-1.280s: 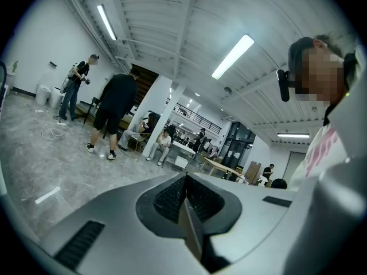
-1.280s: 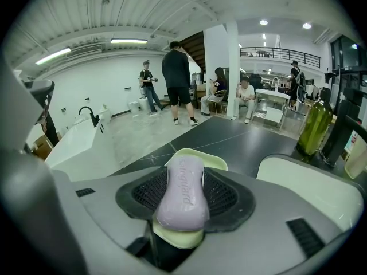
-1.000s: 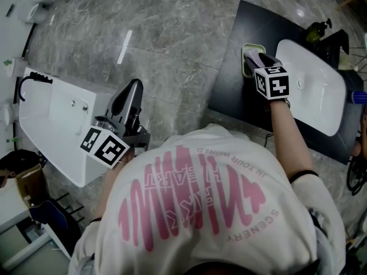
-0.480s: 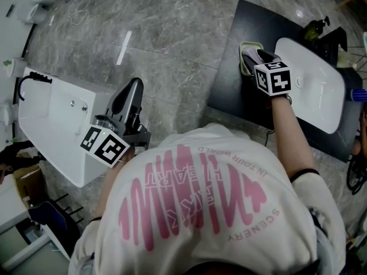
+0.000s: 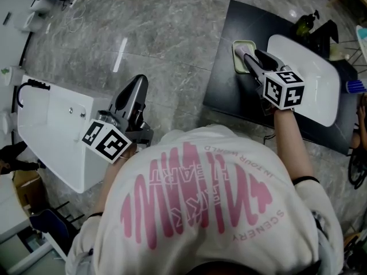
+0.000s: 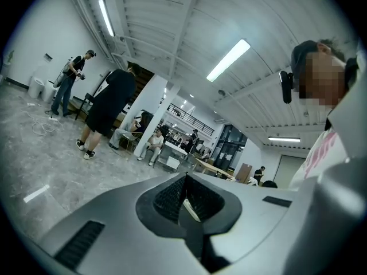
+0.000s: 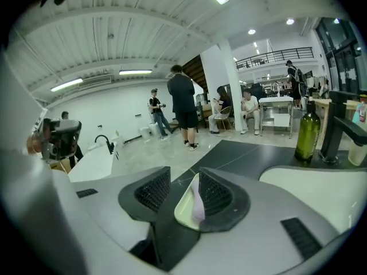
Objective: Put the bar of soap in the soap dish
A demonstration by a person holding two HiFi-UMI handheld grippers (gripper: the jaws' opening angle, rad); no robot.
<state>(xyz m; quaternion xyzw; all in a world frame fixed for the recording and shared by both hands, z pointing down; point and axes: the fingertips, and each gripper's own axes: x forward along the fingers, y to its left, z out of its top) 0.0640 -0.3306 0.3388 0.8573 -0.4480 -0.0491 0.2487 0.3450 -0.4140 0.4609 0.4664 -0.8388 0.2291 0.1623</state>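
Note:
A pale green soap dish (image 5: 238, 55) lies on the black counter (image 5: 229, 90), left of the white basin. In the right gripper view the dish (image 7: 183, 204) holds a pale lilac bar of soap (image 7: 198, 206), seen through the gap between the jaws. My right gripper (image 5: 251, 54) hovers above the dish with its jaws apart and closing; the pads touch nothing. My left gripper (image 5: 136, 82) hangs over the floor at the left, pointing roughly level, its jaws (image 6: 184, 179) together and empty.
The white basin (image 5: 312, 82) is set into the counter, with a green bottle (image 7: 308, 132) and a black faucet (image 7: 339, 132) behind it. A white sink unit (image 5: 51, 128) lies on the floor at the left. Several people stand or sit farther back (image 7: 184, 110).
My right gripper has lifted up and drawn back from the soap dish, so more of the dish shows. The left gripper has hardly moved.

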